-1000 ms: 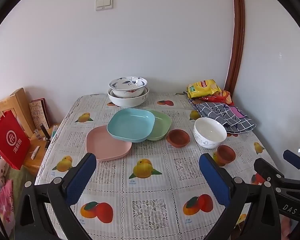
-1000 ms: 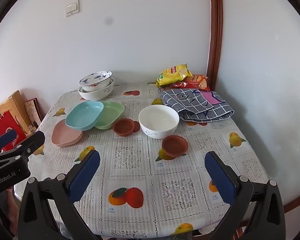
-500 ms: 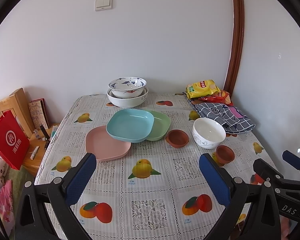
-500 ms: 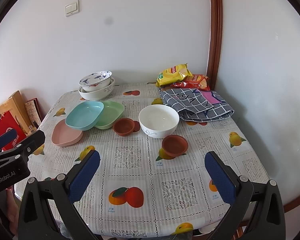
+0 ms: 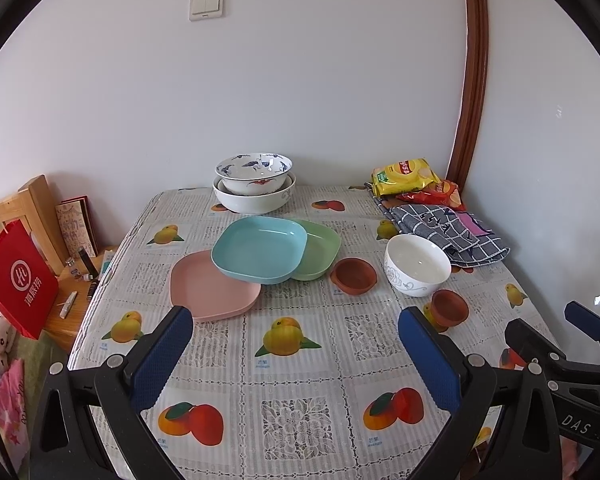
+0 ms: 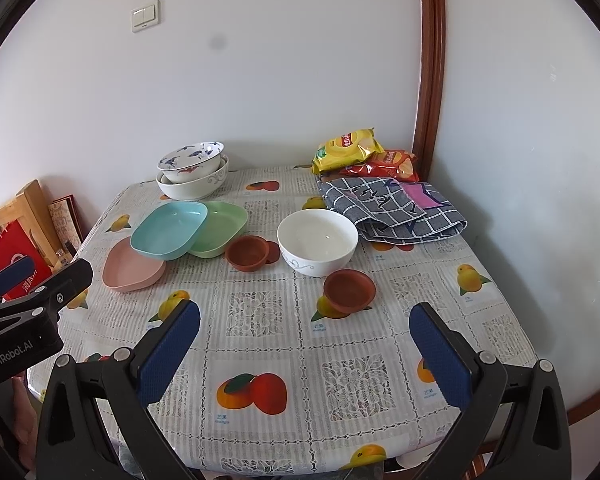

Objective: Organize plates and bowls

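On the fruit-print table a blue plate [image 5: 259,249] leans on a pink plate [image 5: 209,288] and a green plate [image 5: 319,249]. A white bowl [image 5: 417,270] stands to their right, with one brown dish [image 5: 354,275] beside it and another [image 5: 449,307] in front. Two patterned bowls [image 5: 254,186] are stacked at the back. My left gripper [image 5: 294,336] is open and empty above the near table. My right gripper [image 6: 305,332] is open and empty, in front of the nearer brown dish [image 6: 349,286] and the white bowl [image 6: 317,240].
A checked cloth [image 5: 450,232] and snack bags [image 5: 410,178] lie at the back right by the wall. A red bag [image 5: 14,278] and a wooden side table [image 5: 80,304] stand left of the table. The tablecloth [image 6: 292,364] hangs over the near edge.
Both grippers have barely shifted; the view has drifted slightly. Nothing on the table has moved.
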### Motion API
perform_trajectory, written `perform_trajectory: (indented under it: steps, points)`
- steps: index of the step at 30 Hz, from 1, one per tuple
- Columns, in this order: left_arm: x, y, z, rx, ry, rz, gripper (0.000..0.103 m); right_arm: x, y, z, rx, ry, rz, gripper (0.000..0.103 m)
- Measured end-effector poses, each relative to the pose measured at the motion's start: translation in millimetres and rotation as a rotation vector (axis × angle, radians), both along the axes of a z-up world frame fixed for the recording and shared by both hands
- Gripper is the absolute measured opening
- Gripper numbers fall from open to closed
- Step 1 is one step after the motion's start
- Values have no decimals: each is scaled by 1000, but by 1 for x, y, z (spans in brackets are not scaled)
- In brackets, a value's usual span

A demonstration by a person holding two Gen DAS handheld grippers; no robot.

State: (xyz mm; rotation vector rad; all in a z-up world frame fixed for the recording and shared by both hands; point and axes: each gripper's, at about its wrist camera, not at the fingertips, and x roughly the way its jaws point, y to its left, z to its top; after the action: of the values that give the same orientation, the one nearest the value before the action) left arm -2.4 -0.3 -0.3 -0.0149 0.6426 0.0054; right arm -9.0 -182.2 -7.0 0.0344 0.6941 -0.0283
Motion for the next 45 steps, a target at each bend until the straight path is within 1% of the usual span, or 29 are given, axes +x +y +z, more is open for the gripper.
perform_trajectory:
  steps: [9, 12, 15, 18, 19, 23, 26, 33, 35, 41, 45]
  points:
    - [3, 1, -3, 14, 9, 3, 103, 0, 1, 0, 3, 1, 0, 103]
    - [5, 1, -3, 44, 18, 3, 103, 1, 3, 0, 3, 3, 3, 103]
    - [6, 1, -3, 38, 15, 2, 103, 2, 2, -1, 3, 6, 4, 103]
    - [8, 2, -4, 12, 9, -5, 103, 4, 2, -3, 7, 11, 2, 103]
    - [10, 2, -4, 20, 14, -6, 103, 6, 3, -4, 8, 14, 4, 103]
    - [17, 0, -5, 13, 17, -10, 103, 13, 3, -5, 5, 23, 4, 103]
    - [26, 1, -6, 23, 20, -15, 103, 23, 5, -7, 6, 37, 4, 103]
    - [56, 13, -17, 14, 44, -14, 103, 59, 8, -17, 23, 84, 7, 103]
    - [64, 18, -21, 5, 85, -7, 103, 69, 10, -22, 24, 99, 8, 103]
    - [93, 37, -30, -4, 115, 14, 103, 104, 22, -39, -20, 168, 23, 103]
    - [114, 52, -40, 9, 125, 34, 103, 125, 28, -49, -21, 195, 20, 103]
